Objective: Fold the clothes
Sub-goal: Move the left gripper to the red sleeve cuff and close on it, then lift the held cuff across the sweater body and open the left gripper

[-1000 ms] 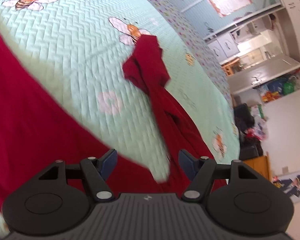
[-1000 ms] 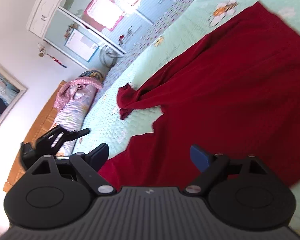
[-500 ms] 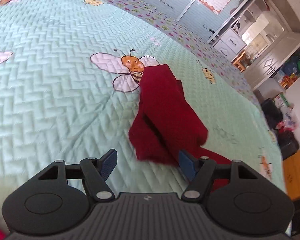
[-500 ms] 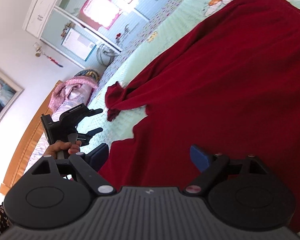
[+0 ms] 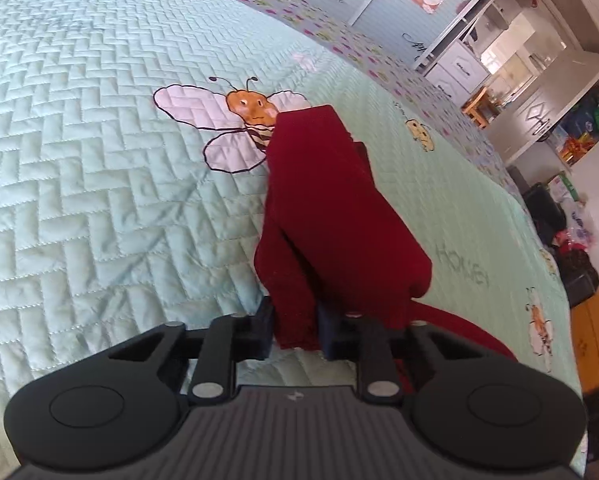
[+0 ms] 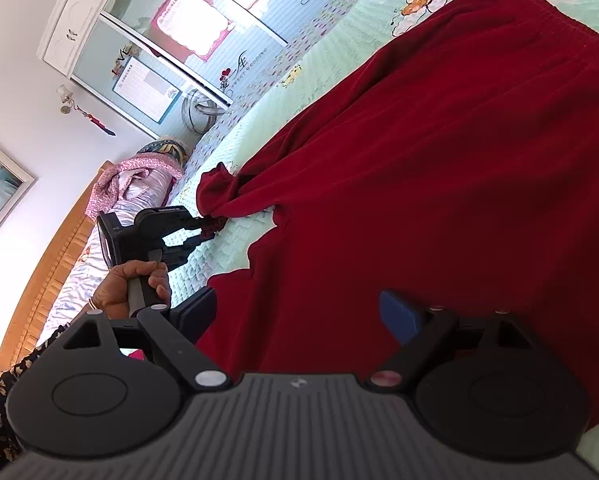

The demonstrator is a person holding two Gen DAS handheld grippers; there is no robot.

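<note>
A dark red garment (image 6: 439,168) lies spread on a mint-green quilted bedspread (image 5: 99,160) printed with cartoon bees. Its body fills the area just ahead of the right gripper (image 6: 299,312) and runs off to that gripper's right, while one sleeve (image 5: 331,208) stretches away from the body toward the left gripper (image 5: 295,328).

The left gripper's jaws are closing, and the bunched cuff end of the sleeve sits between them with both pads pressed against the fabric. Beyond its fingertips the sleeve rises as a loose folded band, and the far end covers part of a large bee print (image 5: 235,120) on the bedspread. To the left of this gripper the bedspread is bare quilt; to its right a further strip of red cloth trails along the bed.

In the right wrist view, a person's hand (image 6: 131,284) grips the left gripper's handle, off to the right gripper's left and a little ahead of it. The right gripper's jaws stand wide apart with nothing pinched; they hover low over the near edge of the garment, red fabric showing in the gap between the blue pads (image 6: 399,312). Whether the tips touch the cloth cannot be told.

A rolled pink blanket (image 6: 139,184) lies against the wooden headboard (image 6: 47,276), far ahead on the right gripper's left.
</note>
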